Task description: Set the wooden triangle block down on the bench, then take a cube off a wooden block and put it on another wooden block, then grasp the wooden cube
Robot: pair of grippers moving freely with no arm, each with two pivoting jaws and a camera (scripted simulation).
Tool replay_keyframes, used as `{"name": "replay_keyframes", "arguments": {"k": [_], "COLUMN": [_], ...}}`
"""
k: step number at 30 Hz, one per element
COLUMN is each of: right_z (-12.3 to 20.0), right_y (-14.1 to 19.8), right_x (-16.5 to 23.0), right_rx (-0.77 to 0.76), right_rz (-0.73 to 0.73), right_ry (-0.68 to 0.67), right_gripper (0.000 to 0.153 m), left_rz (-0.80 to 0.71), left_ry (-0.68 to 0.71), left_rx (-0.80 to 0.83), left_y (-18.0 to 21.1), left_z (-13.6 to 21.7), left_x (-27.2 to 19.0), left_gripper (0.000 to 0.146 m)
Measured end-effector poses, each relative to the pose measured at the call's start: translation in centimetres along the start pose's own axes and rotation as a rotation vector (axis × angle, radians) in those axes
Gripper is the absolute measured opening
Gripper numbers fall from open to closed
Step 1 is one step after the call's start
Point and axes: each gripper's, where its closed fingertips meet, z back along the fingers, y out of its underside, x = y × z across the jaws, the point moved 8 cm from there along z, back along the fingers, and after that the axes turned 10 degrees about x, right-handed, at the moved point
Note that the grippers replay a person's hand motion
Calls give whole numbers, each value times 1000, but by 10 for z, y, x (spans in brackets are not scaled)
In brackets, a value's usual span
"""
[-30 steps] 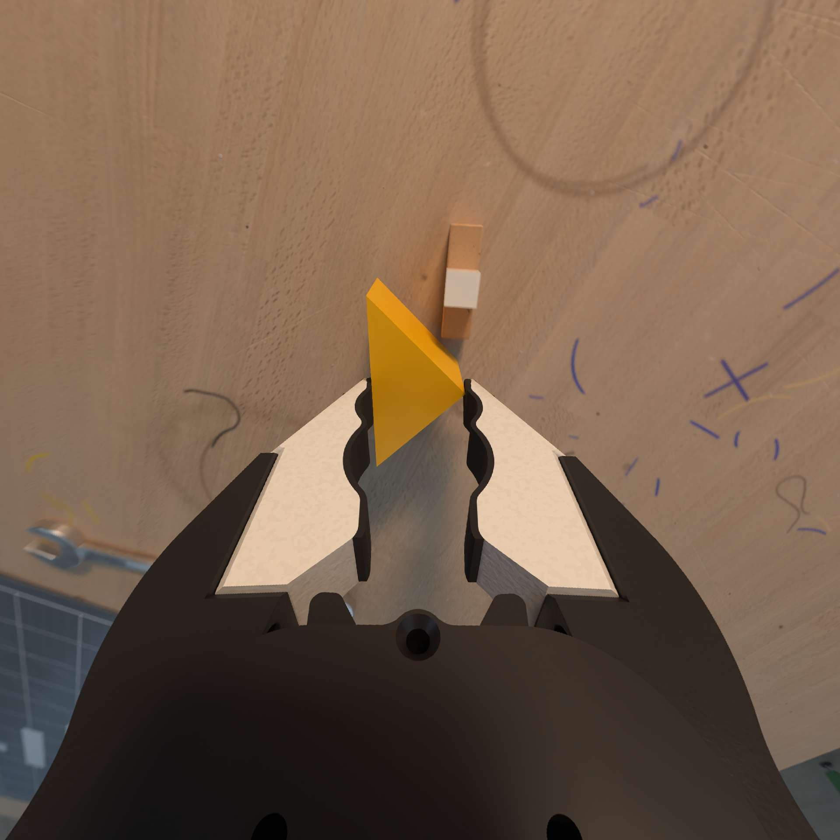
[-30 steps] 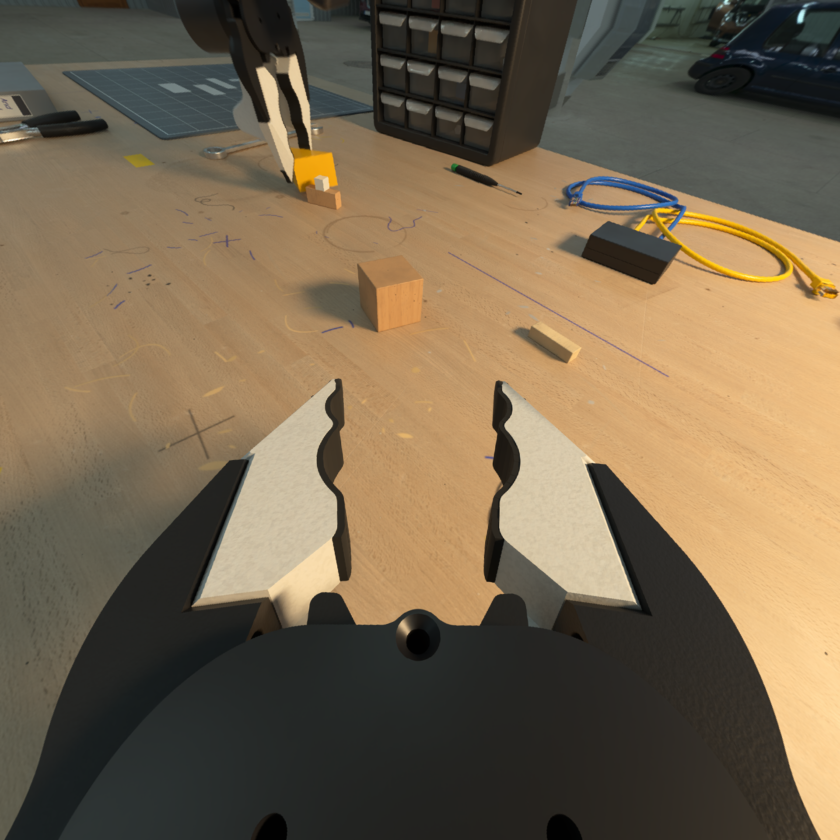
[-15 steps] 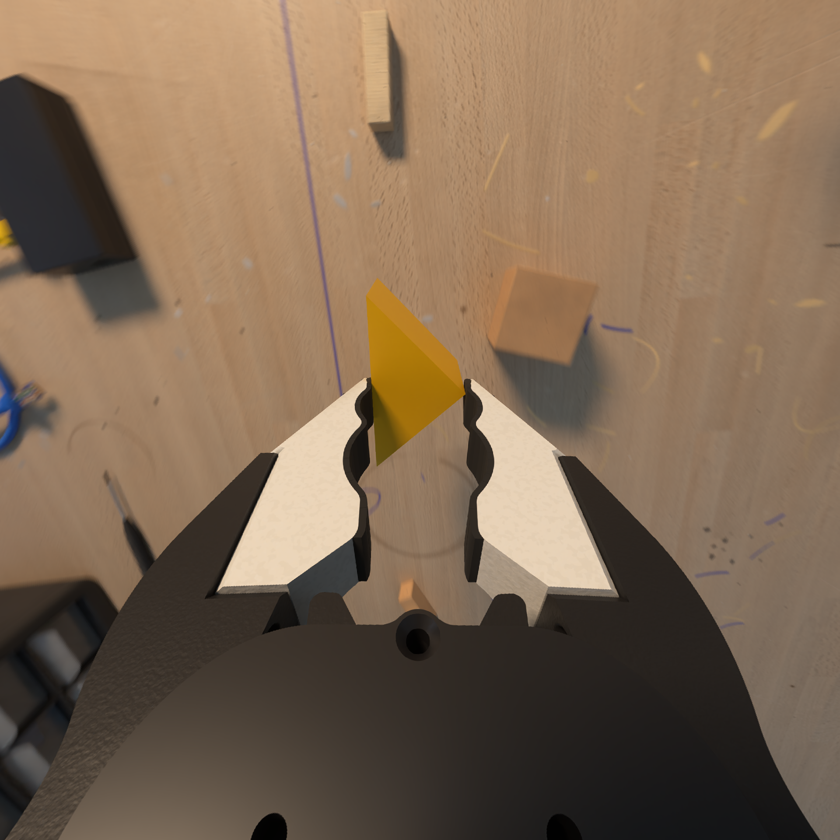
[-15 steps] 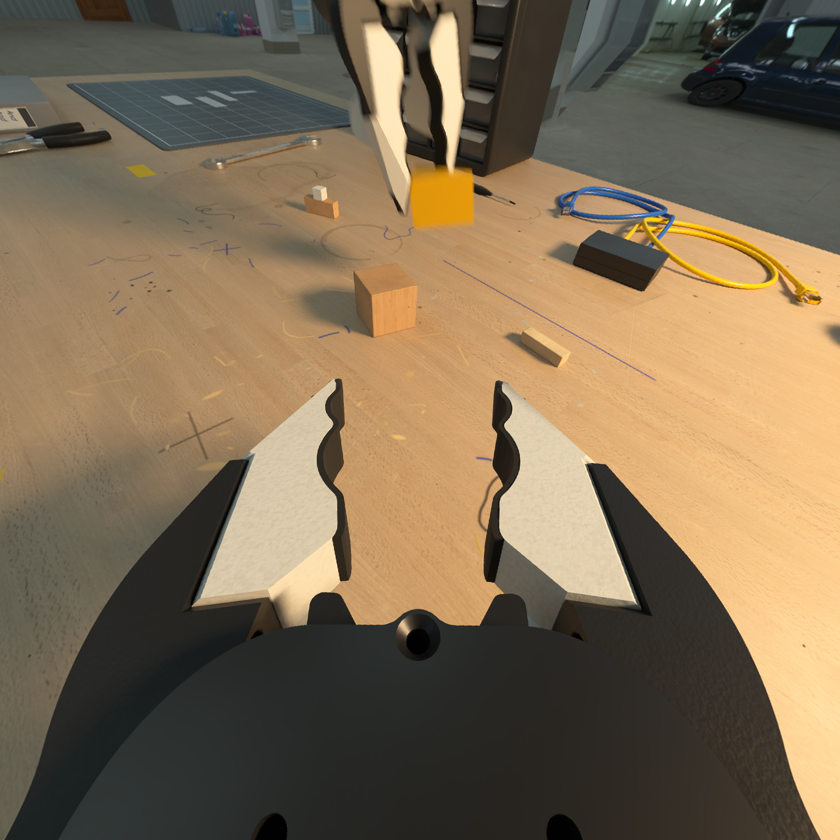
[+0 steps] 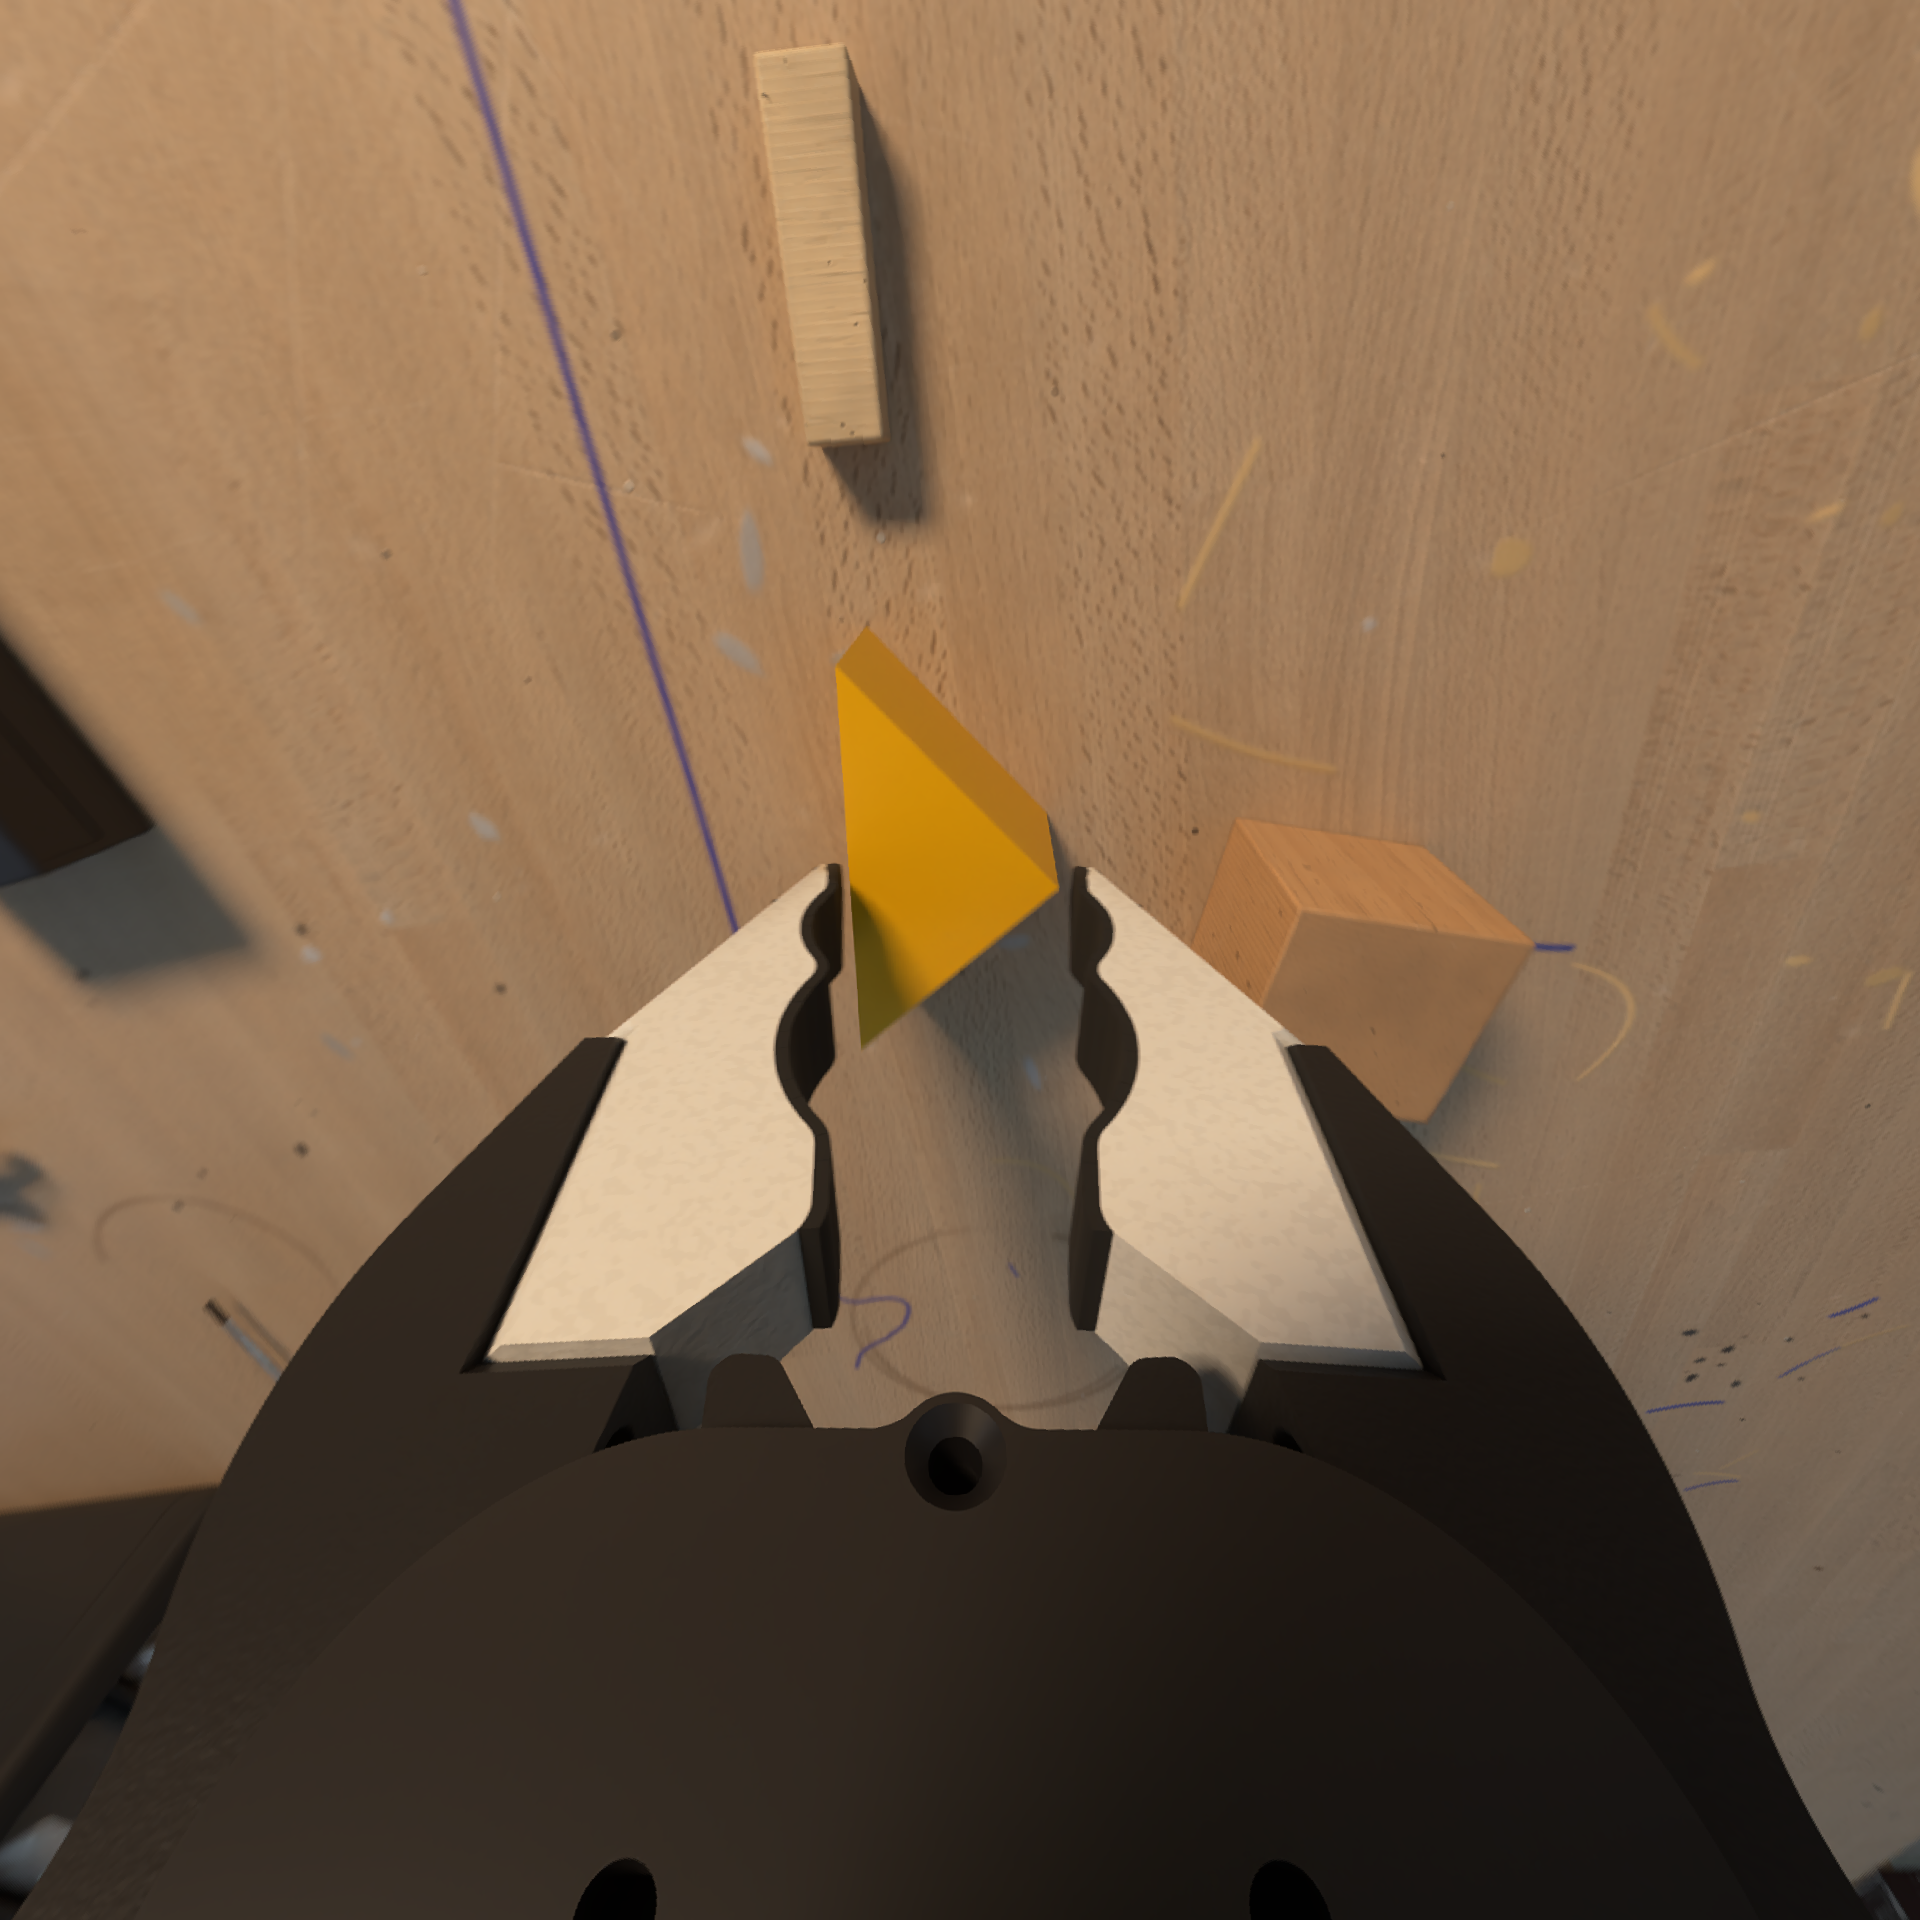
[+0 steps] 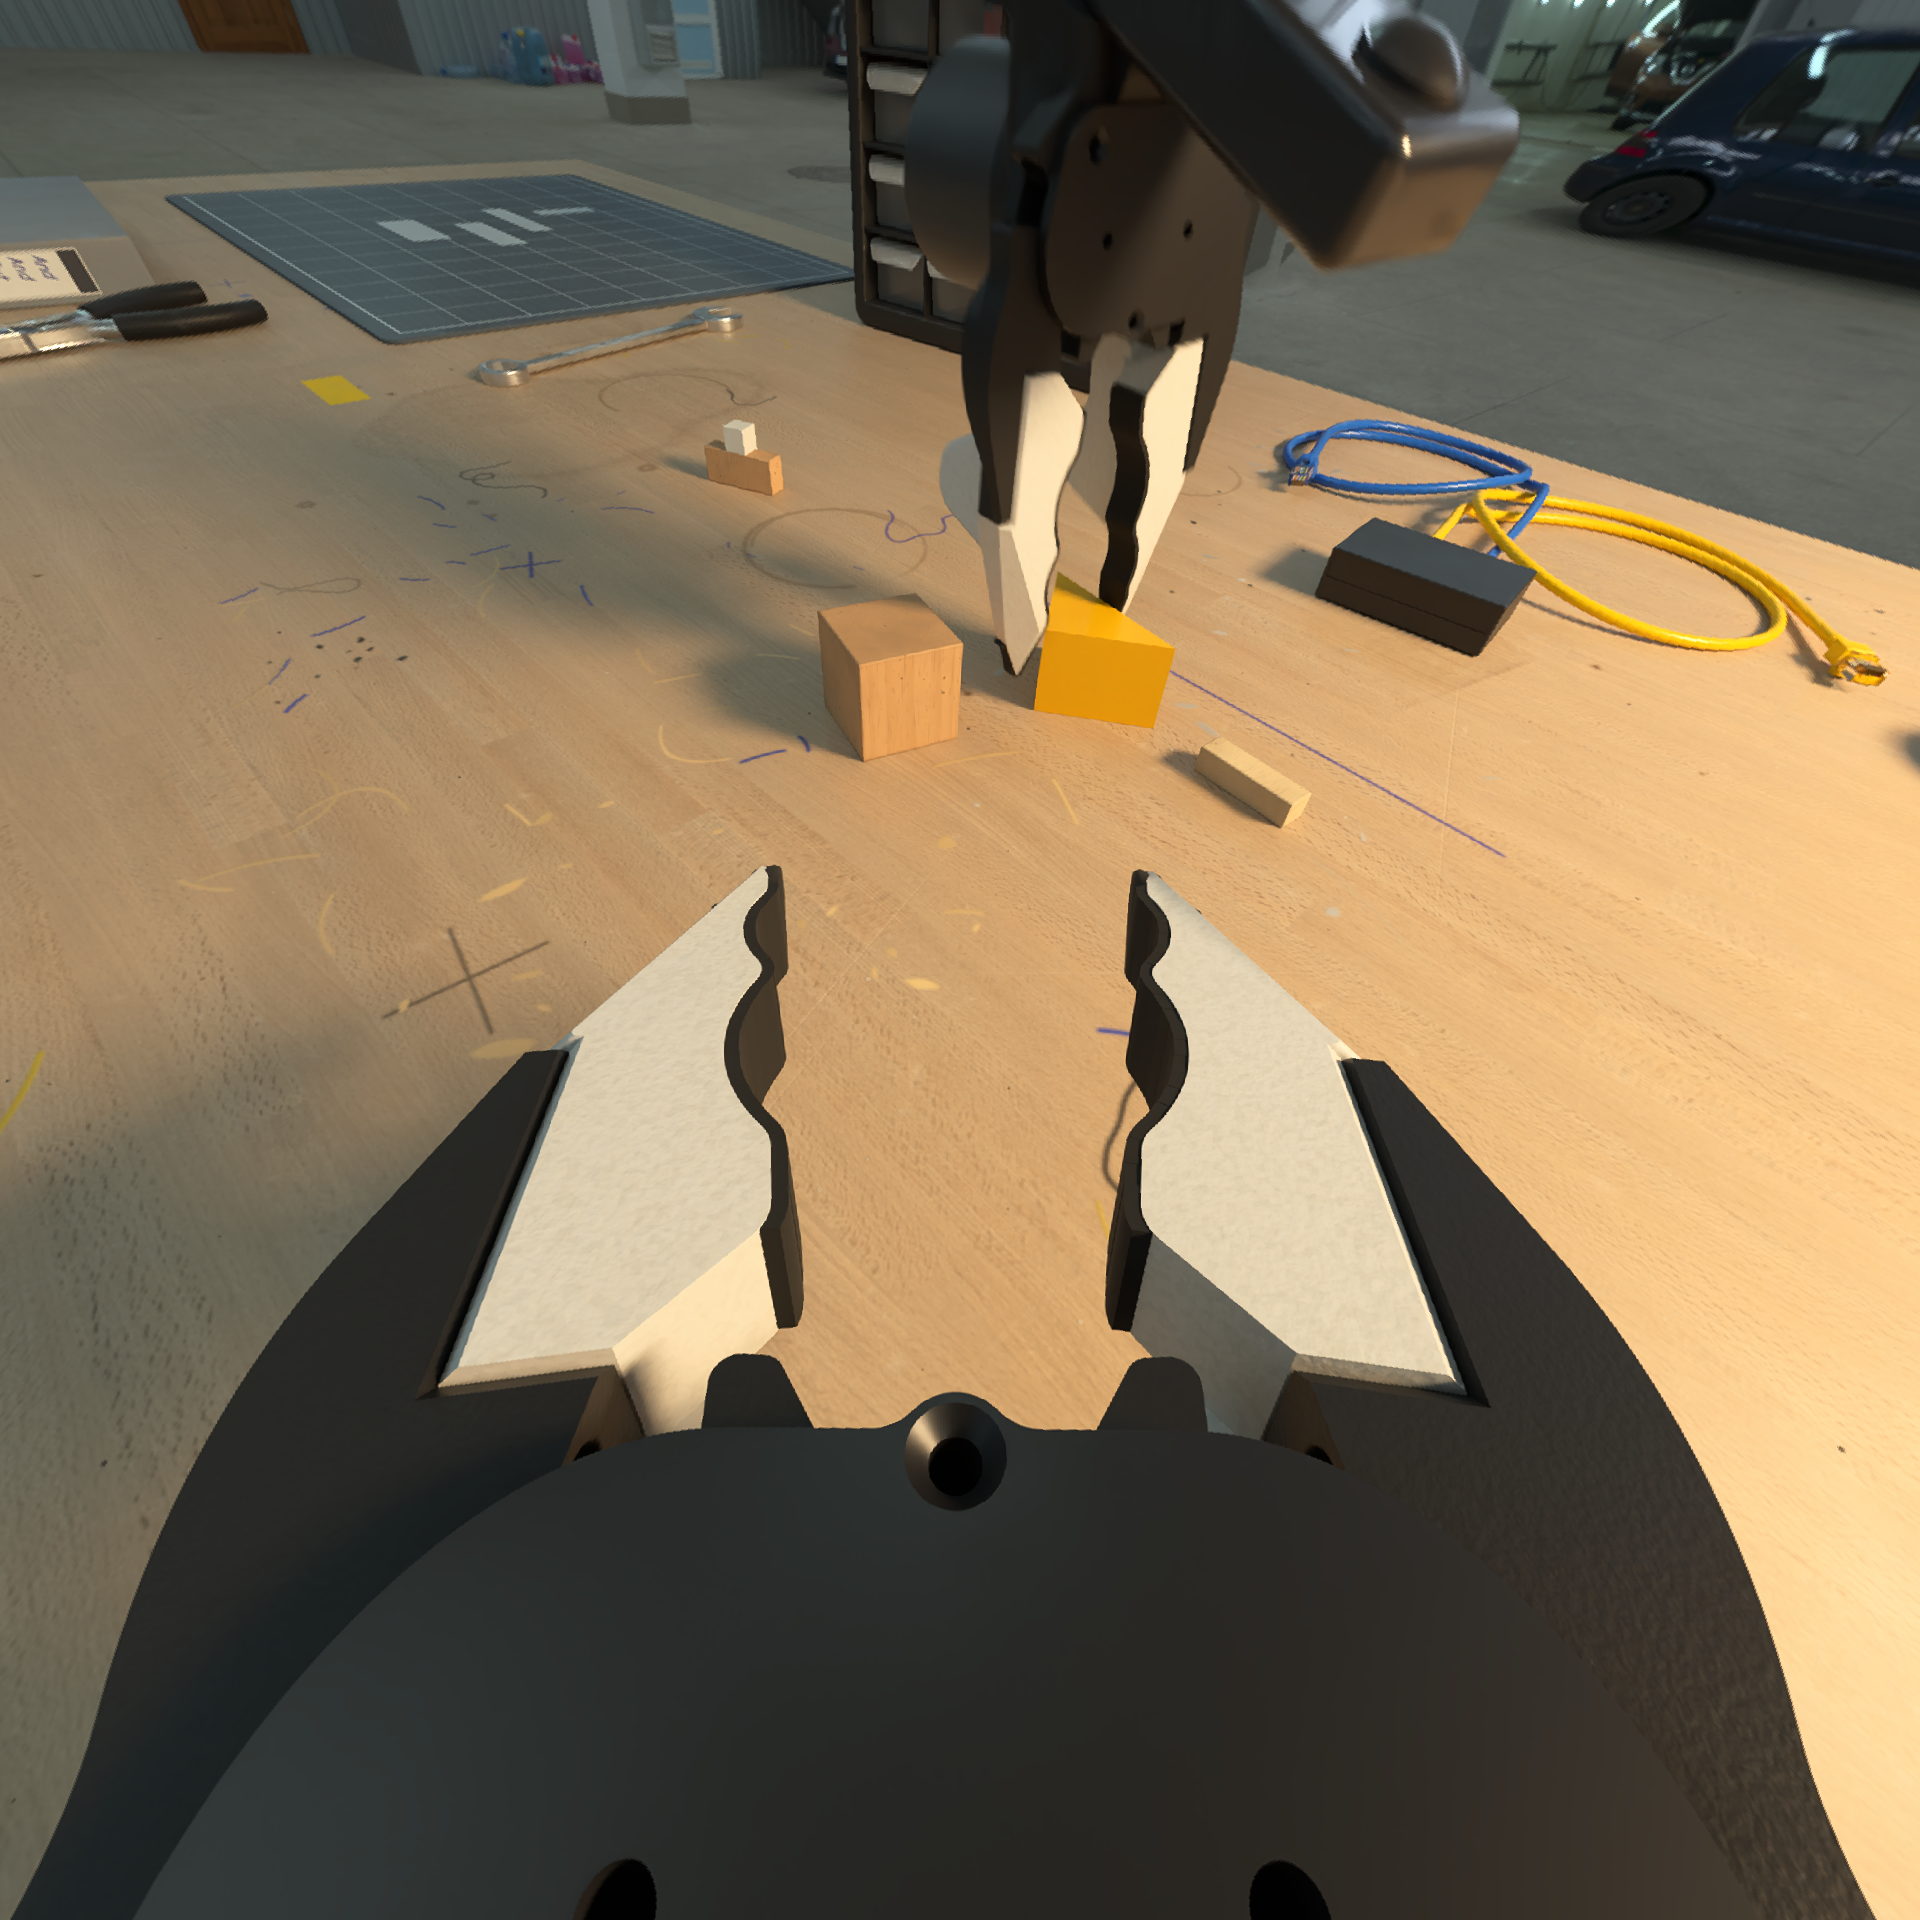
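I am seeing the wooden triangle block [image 6: 1103, 665] now resting on the bench [image 6: 312, 831], just beside the wooden cube [image 6: 891, 675], on the cube's side toward the black box [image 6: 1423, 584]. Half a second ago it was hanging in the air beyond the cube; a second ago it was back by the far wooden block [image 6: 744, 468] that is carrying the small white cube [image 6: 739, 435].

My left gripper [image 5: 954, 878] is loosening: a slim gap is showing on each side of the triangle, where earlier the pads were pinching it, so I am reading it as released though straddling the piece. I am judging the first step as good as done.

My right gripper [image 6: 954, 878] is hovering, spread and empty, well short of the wooden cube, unchanged. The pale wooden block [image 6: 1251, 781] is lying on the near side of the triangle, the likely destination for the white cube.
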Motion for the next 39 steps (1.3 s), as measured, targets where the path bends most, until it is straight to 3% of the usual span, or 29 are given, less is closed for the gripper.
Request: {"name": "replay_keyframes", "arguments": {"k": [5,9,12,16,19,25,27,29,30,34,39], "right_z": [0,0,-1,-4,-7,-8,-8,-8,-9,-7,-6], "right_y": [0,2,2,2,1,0,0,1,1,1,1], "right_x": [0,2,3,6,8,13,13,13,13,11,8], "right_rx": [-2,7,12,22,26,40,41,43,44,35,24], "right_rz": [-5,0,2,9,22,57,63,58,55,47,24], "right_ry": [-6,-7,-7,-9,-6,8,12,9,7,2,-9], "right_gripper": [66,66,66,66,66,66,66,66,66,66,65], "left_rz": [96,237,370,480,526,563,559,571,573,570,559], "left_ry": [-69,-158,-226,-135,-73,2,26,37,42,43,-98], "left_rx": [-180,-377,-309,-190,-130,-30,-27,-53,-51,-56,-197], "left_y": [38,122,198,259,268,264,261,259,259,269,268], "left_z": [60,115,112,62,25,-22,-31,-33,-33,-18,61], "left_x": [-16,-45,-64,-70,-59,-32,-29,-27,-27,-38,-52], "left_gripper": [63,70,71,66,65,50,41,18,12,12,12]}}
